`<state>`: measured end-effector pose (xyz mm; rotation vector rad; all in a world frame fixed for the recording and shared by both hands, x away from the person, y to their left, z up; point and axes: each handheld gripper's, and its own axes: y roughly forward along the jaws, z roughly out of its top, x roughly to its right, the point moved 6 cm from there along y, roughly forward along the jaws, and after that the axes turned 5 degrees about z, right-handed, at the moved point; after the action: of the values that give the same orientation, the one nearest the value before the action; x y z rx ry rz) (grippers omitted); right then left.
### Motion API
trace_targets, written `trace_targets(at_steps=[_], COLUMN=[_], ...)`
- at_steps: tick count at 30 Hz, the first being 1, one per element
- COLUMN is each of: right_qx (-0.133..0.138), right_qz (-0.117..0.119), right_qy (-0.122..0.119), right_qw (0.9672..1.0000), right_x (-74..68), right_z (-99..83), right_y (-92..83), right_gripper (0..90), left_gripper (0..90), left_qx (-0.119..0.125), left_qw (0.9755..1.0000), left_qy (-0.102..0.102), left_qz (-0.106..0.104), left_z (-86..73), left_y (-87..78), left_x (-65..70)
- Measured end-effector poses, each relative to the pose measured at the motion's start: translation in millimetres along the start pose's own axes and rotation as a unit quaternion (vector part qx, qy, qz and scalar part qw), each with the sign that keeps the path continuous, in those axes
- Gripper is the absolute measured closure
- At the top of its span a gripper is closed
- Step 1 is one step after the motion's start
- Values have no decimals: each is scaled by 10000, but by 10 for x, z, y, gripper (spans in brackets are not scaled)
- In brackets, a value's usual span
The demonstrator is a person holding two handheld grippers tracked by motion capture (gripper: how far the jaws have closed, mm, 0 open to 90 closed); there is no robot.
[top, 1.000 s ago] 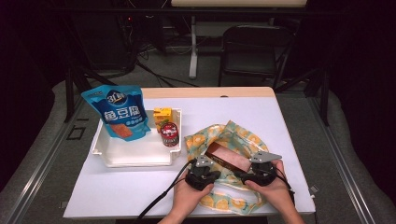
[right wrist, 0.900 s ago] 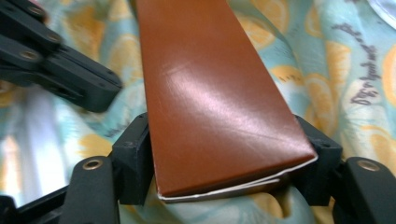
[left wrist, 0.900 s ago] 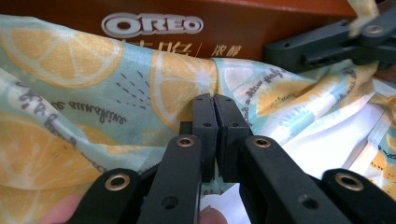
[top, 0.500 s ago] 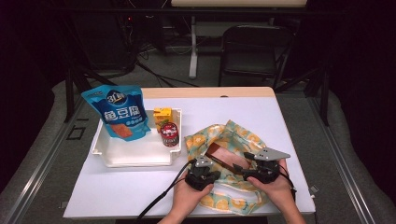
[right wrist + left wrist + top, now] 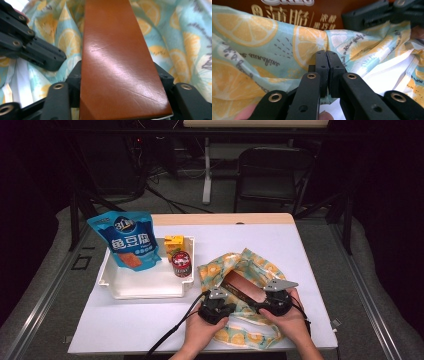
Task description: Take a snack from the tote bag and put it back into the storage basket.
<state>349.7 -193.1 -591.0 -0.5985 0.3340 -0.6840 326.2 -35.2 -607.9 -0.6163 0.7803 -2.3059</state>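
On the white desk (image 5: pixel 280 250), left to right:

1. Blue stand-up foil pouch (image 5: pixel 129 240), large white Chinese characters on its front and a round logo reading "31" at the top; it leans in the far left of a white rectangular plastic tray (image 5: pixel 145 290).
2. Small yellow carton (image 5: pixel 174 243), print too small to read, at the tray's far right.
3. Red round tin (image 5: pixel 181 263), label unreadable, just in front of the carton.
4. Pale turquoise fabric bag printed with orange lemon slices (image 5: pixel 235 265) and grey script, right of the tray.
5. Left gripper (image 5: pixel 327 65): jaws pressed together, pinching a fold of the bag's edge.
6. Long glossy brown box (image 5: pixel 117 62), gold Chinese lettering on one side, lying in the bag's mouth.
7. Right gripper (image 5: pixel 120 75): jaws have just been closing, clamped on the box's sides.
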Motion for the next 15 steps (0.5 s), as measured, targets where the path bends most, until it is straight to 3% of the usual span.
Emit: trace_targets(at_steps=[8,12,15], right_qx=[518,543,390], right_qz=[-37,-164,-315], right_qy=[136,67,62], right_qw=[9986,9984,9987], right_x=[-49,-113,-147], right_z=[209,283,251], right_y=[-220,-336,-376], right_gripper=[438,440,438], left_gripper=[897,899,899], left_qx=[-7,-5,-5], left_qw=[10000,9999,10000], left_qy=[20,59,29], left_qz=[73,112,83], left_z=[0,0,0], left_y=[4,6,5], left_x=[7,11,9])
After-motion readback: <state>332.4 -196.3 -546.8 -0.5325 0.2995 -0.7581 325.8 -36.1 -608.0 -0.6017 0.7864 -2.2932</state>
